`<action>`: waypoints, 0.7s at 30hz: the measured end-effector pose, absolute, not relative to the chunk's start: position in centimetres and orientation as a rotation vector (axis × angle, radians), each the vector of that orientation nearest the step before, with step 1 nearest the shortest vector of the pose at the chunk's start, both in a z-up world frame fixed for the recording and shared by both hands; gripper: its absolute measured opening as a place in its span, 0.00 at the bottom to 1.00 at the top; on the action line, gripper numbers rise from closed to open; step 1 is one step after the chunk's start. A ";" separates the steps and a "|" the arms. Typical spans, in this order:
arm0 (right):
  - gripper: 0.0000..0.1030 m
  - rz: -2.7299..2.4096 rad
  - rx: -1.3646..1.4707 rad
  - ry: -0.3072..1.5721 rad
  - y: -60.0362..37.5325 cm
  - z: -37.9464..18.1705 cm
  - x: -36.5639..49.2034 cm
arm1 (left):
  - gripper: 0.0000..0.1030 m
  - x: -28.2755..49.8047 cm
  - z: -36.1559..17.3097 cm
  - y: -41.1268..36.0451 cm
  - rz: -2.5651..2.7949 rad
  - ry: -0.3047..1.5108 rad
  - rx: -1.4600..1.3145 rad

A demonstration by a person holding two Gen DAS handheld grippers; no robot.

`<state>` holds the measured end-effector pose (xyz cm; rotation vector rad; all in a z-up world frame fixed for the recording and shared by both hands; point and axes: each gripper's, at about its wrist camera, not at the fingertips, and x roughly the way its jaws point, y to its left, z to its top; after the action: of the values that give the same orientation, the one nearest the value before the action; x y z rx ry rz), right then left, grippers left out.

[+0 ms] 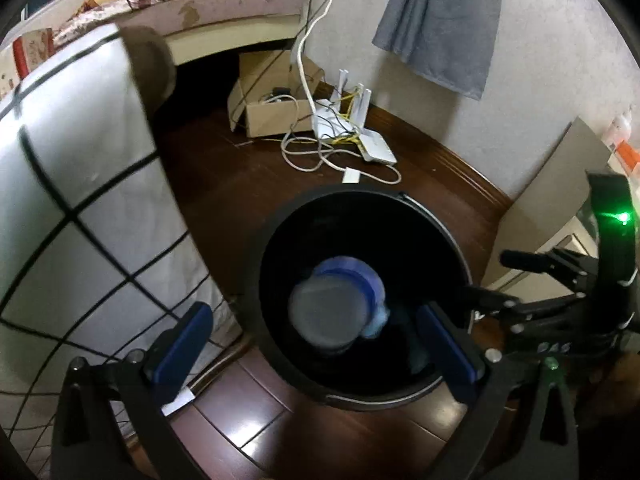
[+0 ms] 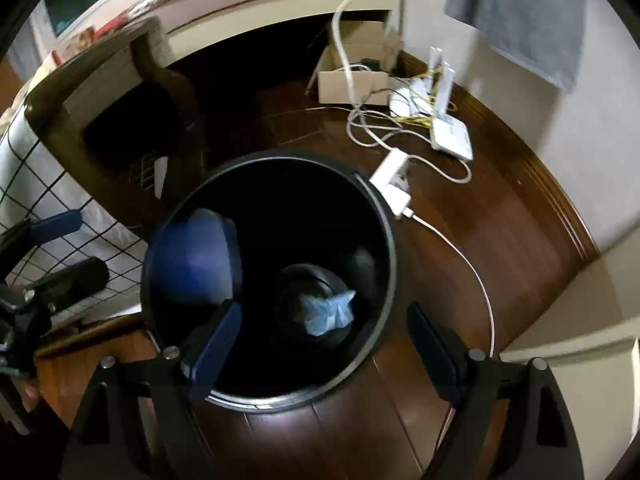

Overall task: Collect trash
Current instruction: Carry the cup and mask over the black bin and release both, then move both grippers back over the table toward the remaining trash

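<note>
Left wrist view: left gripper (image 1: 320,344) at bottom centre, jaws spread wide, gripping nothing, blue pads (image 1: 184,344) flanking the mouth of a black round bin (image 1: 280,224) at lower centre. Inside the bin mouth, between the pads but apart from them, a blurred blue cup (image 1: 340,304) with a grey end facing the lens; whether falling or resting, cannot tell. At right edge, right gripper (image 1: 486,280), black, green light glowing on its body. Dark wooden floor (image 1: 224,184) around the bin. At left, white cloth with black grid lines (image 1: 72,184). Upper centre, cardboard box (image 1: 268,108) with cables, white router (image 1: 376,148) beside it. Upper right, grey towel (image 1: 440,20) on the wall.

Right wrist view: right gripper (image 2: 324,344) at bottom centre, jaws released and wide apart, nothing between the pads. Bin (image 2: 384,240) at centre of frame. Blue cup (image 2: 196,256) blurred at the bin's left inner side. Deep at the bottom, crumpled pale blue wrapper (image 2: 328,312). Left gripper (image 2: 60,240) at left edge. White power strip (image 2: 392,184) just beside the bin's upper right rim.
</note>
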<state>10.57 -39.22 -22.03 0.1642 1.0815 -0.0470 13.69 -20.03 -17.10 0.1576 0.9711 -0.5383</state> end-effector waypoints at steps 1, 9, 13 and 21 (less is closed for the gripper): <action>0.84 -0.059 0.175 1.084 -39.4 -22.1 10.3 | 0.99 13.5 -17.1 -19.9 -0.527 0.966 0.166; 0.86 -0.086 0.168 1.061 -38.3 -20.3 10.2 | 0.99 12.0 -15.4 -18.0 -0.469 0.907 0.173; 0.94 -0.096 0.156 1.038 -37.5 -19.1 9.7 | 0.99 11.8 -14.3 -16.6 -0.445 0.891 0.155; 0.95 -0.078 0.131 0.986 -34.6 -16.1 8.7 | 0.99 10.9 -12.2 -14.1 -0.389 0.842 0.126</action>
<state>8.68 -34.58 -16.09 0.1308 0.9857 -0.0776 10.93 -14.12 -12.20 0.1259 0.8417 -0.3892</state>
